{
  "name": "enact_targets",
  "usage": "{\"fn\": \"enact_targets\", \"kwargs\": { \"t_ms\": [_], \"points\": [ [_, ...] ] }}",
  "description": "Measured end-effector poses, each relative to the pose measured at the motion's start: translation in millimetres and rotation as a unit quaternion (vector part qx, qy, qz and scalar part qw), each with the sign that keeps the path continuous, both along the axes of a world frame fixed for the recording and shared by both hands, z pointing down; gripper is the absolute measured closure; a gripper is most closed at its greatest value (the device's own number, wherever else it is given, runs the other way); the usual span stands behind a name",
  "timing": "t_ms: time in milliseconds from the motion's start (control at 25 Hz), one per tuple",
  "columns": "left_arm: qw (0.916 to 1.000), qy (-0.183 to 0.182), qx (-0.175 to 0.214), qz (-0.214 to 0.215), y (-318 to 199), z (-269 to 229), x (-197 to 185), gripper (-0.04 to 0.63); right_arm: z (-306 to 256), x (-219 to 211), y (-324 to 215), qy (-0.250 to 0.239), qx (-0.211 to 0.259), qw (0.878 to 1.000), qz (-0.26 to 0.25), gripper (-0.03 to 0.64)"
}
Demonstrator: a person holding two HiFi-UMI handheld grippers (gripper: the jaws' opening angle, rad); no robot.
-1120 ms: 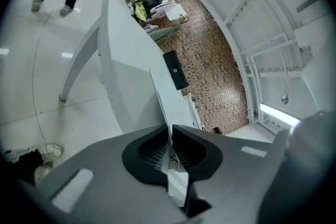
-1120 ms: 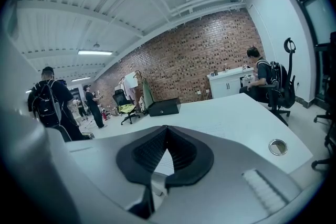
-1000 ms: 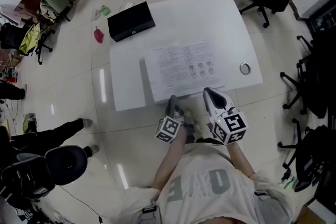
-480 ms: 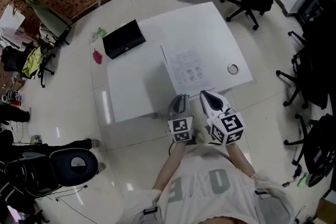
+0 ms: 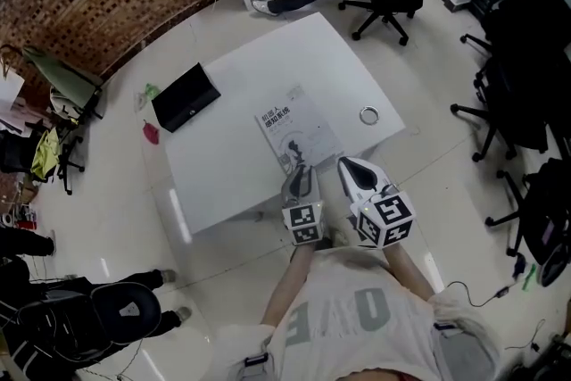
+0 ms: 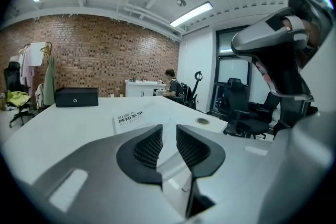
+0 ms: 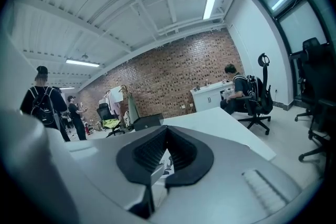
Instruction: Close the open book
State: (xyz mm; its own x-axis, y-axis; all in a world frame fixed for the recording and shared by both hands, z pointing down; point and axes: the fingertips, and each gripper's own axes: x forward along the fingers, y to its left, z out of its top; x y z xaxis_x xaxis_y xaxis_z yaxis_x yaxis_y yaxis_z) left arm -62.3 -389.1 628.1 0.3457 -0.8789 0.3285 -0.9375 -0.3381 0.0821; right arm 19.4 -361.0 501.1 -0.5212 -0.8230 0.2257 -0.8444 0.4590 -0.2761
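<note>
From the head view, the book (image 5: 296,131) lies closed, cover up, on the white counter (image 5: 223,165). A black box (image 5: 186,97) sits well to its left. The left gripper (image 5: 302,172) and right gripper (image 5: 350,167) hover at the book's near edge. In the left gripper view, the left gripper (image 6: 169,131) stands narrowly apart and empty, having just been opening, with the book (image 6: 131,119) just beyond. In the right gripper view, the right gripper (image 7: 167,131) has its tips together, holding nothing.
</note>
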Motion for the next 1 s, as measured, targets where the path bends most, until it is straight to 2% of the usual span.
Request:
{"fn": "enact_targets", "kwargs": {
  "t_ms": [240,360,440,560,640,760,840,1000],
  "points": [
    [0.9995,0.004,0.025,-0.017,-2,-20,-12,0.506,1,-11,2,0.004,-0.002,1.0,-0.018,0.612],
    [0.9975,0.007,0.056,-0.044,-5,-41,-30,0.52,2,-20,-1,0.001,-0.002,0.999,-0.034,0.612],
    [0.9945,0.0,0.09,-0.055,-8,-66,-47,0.537,-3,-27,-9,-0.002,0.005,0.999,-0.043,0.612],
    [0.9841,-0.022,0.167,-0.057,-10,-125,-74,0.558,-25,-41,-24,-0.019,0.026,0.997,-0.065,0.612],
    [0.9739,-0.016,0.219,-0.056,-5,-173,-88,0.58,-44,-51,-31,-0.035,0.044,0.995,-0.082,0.612],
    [0.96,-0.009,0.27,-0.072,8,-233,-109,0.58,-66,-65,-37,-0.05,0.065,0.992,-0.096,0.612],
    [0.954,-0.015,0.285,-0.092,10,-252,-121,0.58,-73,-73,-45,-0.049,0.069,0.992,-0.096,0.612],
    [0.953,-0.004,0.277,-0.122,6,-262,-139,0.581,-69,-92,-52,-0.046,0.057,0.992,-0.103,0.612]
  ]
}}
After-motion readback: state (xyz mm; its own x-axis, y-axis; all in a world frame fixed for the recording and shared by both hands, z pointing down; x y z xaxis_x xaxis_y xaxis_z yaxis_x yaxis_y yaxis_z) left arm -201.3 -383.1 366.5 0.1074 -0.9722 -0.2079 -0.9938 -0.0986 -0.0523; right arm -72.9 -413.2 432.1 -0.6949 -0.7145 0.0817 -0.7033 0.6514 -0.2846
